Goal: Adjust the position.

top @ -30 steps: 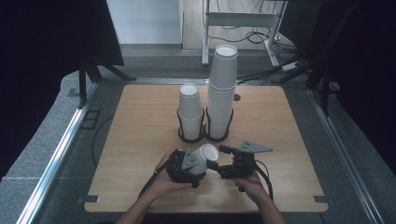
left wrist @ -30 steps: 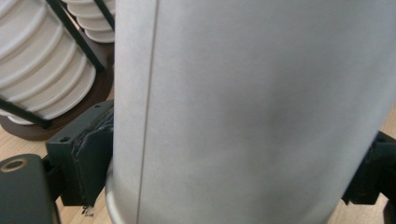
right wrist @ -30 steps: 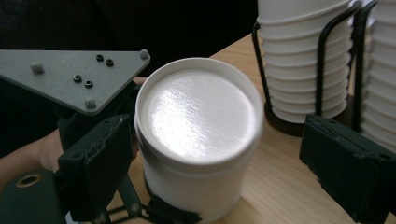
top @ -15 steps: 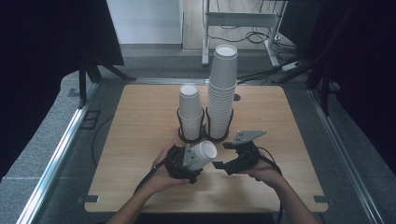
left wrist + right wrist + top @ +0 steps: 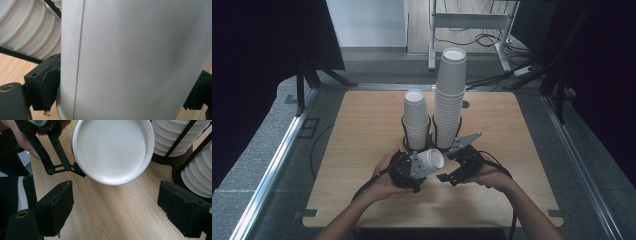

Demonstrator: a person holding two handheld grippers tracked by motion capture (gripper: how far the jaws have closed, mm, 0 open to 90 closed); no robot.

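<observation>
The left gripper (image 5: pixel 424 162) clamps a white cup (image 5: pixel 430 161) by its wall, pads pressed on either side in the left gripper view, the cup lying tilted with its open mouth turned toward the right gripper (image 5: pixel 451 175). The right gripper's jaws have just been closing a little yet stand apart with nothing between them; the cup's rim (image 5: pixel 113 151) sits just ahead of and above them in the right gripper view, not touching. The step looks like passing or separating the cup between the two hands. To do it well, bring the right gripper straight in so one pad goes inside the mouth and the other outside the wall, then close gently: thin paper will crease if squeezed hard. Keep the left grip steady until the right one bites. Mind the two stacks (image 5: pixel 449 97) in their wire holder (image 5: pixel 432 131) just beyond both grippers; a wide swing could knock them.
</observation>
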